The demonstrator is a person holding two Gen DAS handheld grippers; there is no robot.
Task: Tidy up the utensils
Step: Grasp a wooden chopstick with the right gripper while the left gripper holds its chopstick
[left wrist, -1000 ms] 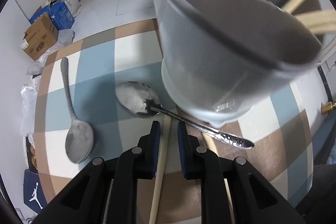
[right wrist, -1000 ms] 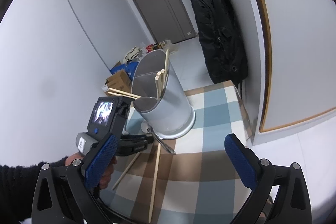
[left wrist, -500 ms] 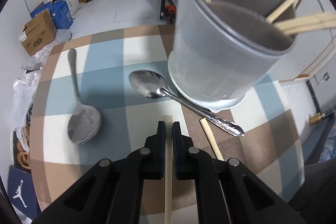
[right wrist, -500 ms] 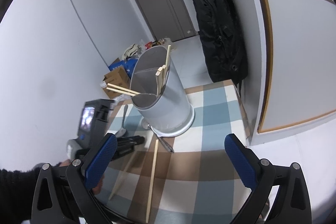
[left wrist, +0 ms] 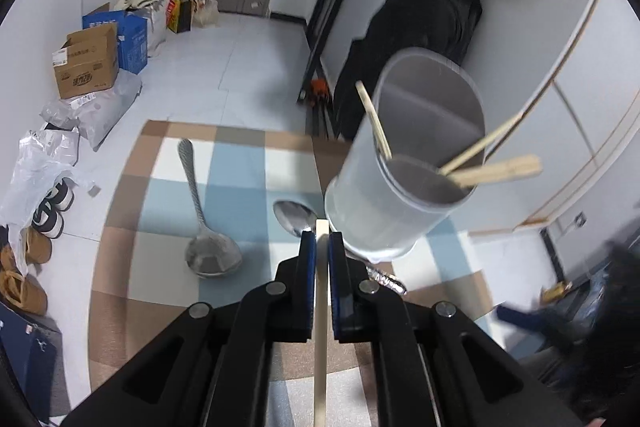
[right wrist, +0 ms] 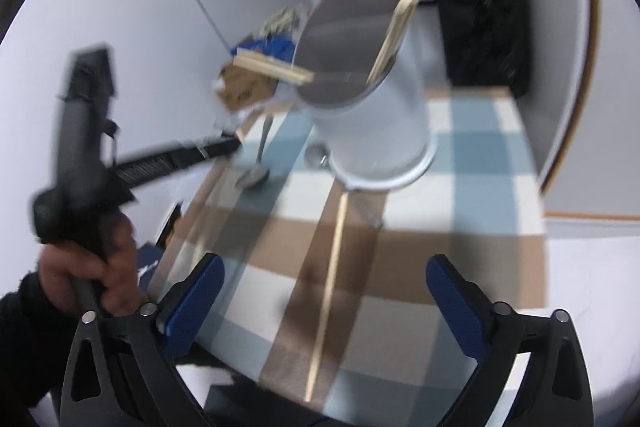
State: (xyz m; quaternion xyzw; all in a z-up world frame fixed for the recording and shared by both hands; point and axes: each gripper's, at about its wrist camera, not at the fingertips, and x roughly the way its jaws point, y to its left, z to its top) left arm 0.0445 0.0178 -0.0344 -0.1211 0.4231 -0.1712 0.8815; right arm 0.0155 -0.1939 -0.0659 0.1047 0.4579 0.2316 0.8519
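1. My left claw is clamped on a wooden chopstick, lifted off the counter, just in front of the white holder.
2. My right claw is wide, jaws just closing a bit, nothing betw. them; a 2nd chopstick lies below, in front of the holder.
3. Two spoons lie left of the holder.

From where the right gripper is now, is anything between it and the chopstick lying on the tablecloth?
Nothing visible. The right gripper is open and empty, and the loose chopstick lies bare on the tablecloth just past its fingers. The utensil holder stands beyond the chopstick's far end.
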